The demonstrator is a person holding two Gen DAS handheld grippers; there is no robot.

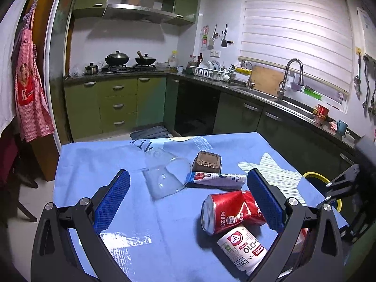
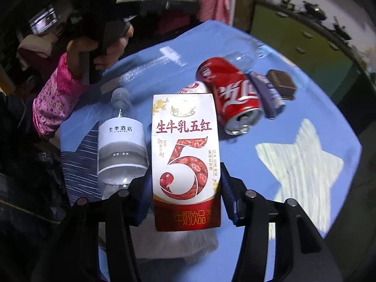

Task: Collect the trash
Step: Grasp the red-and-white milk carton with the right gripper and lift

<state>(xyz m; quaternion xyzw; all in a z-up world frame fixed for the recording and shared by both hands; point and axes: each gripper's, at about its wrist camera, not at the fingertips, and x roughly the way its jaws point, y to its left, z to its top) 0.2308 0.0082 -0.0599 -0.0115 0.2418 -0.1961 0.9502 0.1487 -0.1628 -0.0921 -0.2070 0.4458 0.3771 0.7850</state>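
Clamped between the blue pads of the right gripper (image 2: 185, 188), a red-and-white milk drink carton (image 2: 185, 155) is held above the blue tablecloth (image 2: 293, 108). Just beside the carton, a clear water bottle (image 2: 121, 141) is seen lying. The left gripper (image 1: 188, 202) is held wide apart over the cloth, gripping nothing. A dented red cola can (image 1: 231, 211), a white supplement bottle (image 1: 243, 246), a crumpled tube (image 1: 218, 179), a brown square lid (image 1: 208, 162) and a tipped glass cup (image 1: 168, 172) are scattered nearby.
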